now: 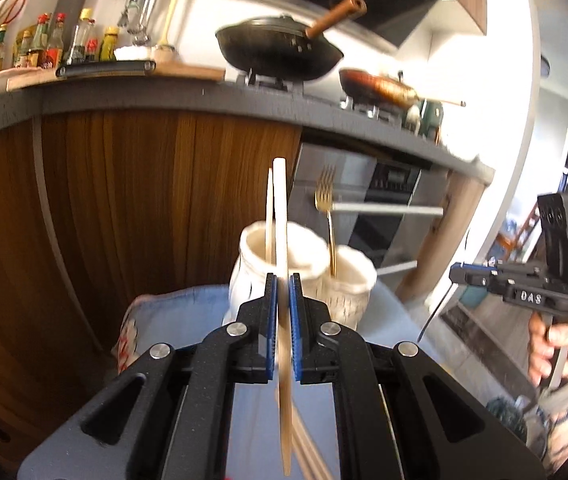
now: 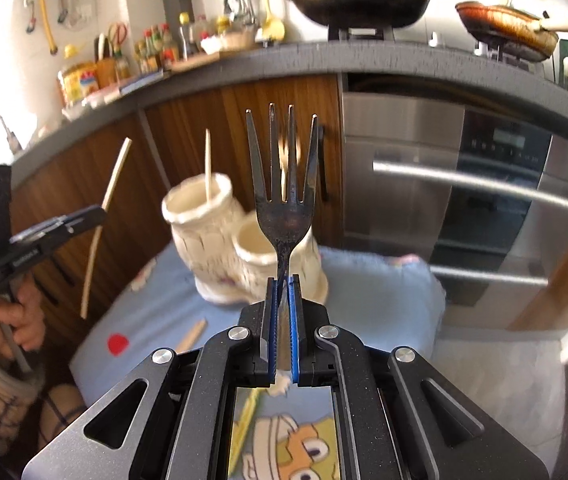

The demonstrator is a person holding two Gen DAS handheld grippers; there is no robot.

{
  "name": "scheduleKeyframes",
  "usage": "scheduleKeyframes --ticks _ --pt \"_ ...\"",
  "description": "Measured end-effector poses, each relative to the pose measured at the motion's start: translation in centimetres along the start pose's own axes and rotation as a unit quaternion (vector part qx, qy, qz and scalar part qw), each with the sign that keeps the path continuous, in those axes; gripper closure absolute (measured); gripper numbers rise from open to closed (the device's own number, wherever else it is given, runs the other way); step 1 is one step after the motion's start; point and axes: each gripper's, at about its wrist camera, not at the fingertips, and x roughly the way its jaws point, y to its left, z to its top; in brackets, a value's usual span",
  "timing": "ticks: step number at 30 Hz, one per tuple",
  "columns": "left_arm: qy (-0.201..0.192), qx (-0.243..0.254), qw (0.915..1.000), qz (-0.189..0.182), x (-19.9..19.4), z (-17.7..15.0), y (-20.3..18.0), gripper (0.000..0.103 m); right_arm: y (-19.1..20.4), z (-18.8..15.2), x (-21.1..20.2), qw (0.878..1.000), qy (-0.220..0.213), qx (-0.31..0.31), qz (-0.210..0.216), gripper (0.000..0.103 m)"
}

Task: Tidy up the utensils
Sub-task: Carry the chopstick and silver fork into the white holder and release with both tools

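Note:
My left gripper [image 1: 283, 280] is shut on a pale wooden chopstick [image 1: 281, 208] that stands upright between its blue pads. Behind it is a cream ceramic double holder [image 1: 252, 280]; its left cup holds another chopstick [image 1: 270, 220] and its right cup a golden fork [image 1: 326, 200]. My right gripper [image 2: 283, 284] is shut on the neck of a dark metal fork [image 2: 283, 184], tines up, in front of the holder [image 2: 208, 236]. The left gripper [image 2: 98, 216] with its chopstick [image 2: 102, 224] shows at the left edge. A loose chopstick [image 2: 192, 336] lies on the cloth.
The holder stands on a light blue cloth [image 2: 384, 292] with a cartoon print. Behind it are wooden cabinet doors [image 1: 124, 200] and a steel oven [image 2: 484, 200] with bar handles. The counter above carries a black wok [image 1: 280, 48], a second pan [image 1: 380, 88] and sauce bottles [image 1: 52, 40].

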Motion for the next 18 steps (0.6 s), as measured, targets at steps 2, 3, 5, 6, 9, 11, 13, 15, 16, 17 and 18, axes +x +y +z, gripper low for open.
scheduleKeyframes --ticks 2,3,5,6,9,11,13,15,16,17,18 --pt "-0.017 -0.008 0.9998 -0.004 0.3 0.8 0.1 0.097 0.2 1.0 -0.3 1.0 -0.021 0.002 0.003 0.097" --pt "-0.026 -0.011 0.9996 -0.005 0.4 1.2 0.0 0.097 0.4 1.4 -0.4 1.0 -0.03 0.003 0.003 0.097" --pt "-0.047 -0.013 0.9988 -0.011 0.7 2.0 -0.1 0.097 0.7 2.2 -0.6 0.999 -0.049 0.0 0.001 0.097" --pt "-0.058 -0.013 0.9981 -0.016 0.8 2.3 -0.2 0.097 0.8 2.5 -0.7 0.998 -0.055 -0.001 0.0 0.097" --pt "-0.092 -0.015 0.9954 -0.023 1.2 3.4 -0.4 0.097 1.1 3.7 -0.4 0.997 -0.08 -0.005 -0.002 0.097" --pt "-0.113 -0.023 0.9931 -0.024 1.8 3.9 -0.4 0.097 1.3 4.2 -0.1 0.996 -0.092 -0.004 0.001 0.097" --pt "-0.132 -0.028 0.9906 -0.019 2.4 4.3 -0.2 0.097 1.5 4.7 0.4 0.994 -0.107 -0.005 -0.004 0.097" --pt "-0.148 -0.035 0.9882 -0.018 3.0 4.7 0.0 0.097 1.5 5.1 1.0 0.993 -0.114 -0.005 -0.005 0.097" --pt "-0.156 -0.037 0.987 -0.017 3.4 5.1 0.1 0.097 1.5 5.2 1.3 0.993 -0.117 -0.007 -0.005 0.097" --pt "-0.164 -0.039 0.9856 -0.017 3.7 5.3 0.2 0.097 1.6 5.3 1.6 0.993 -0.119 -0.008 -0.008 0.097" --pt "-0.169 -0.039 0.9846 -0.017 4.0 5.6 0.3 0.097 1.7 5.4 2.1 0.993 -0.121 -0.011 -0.011 0.097"
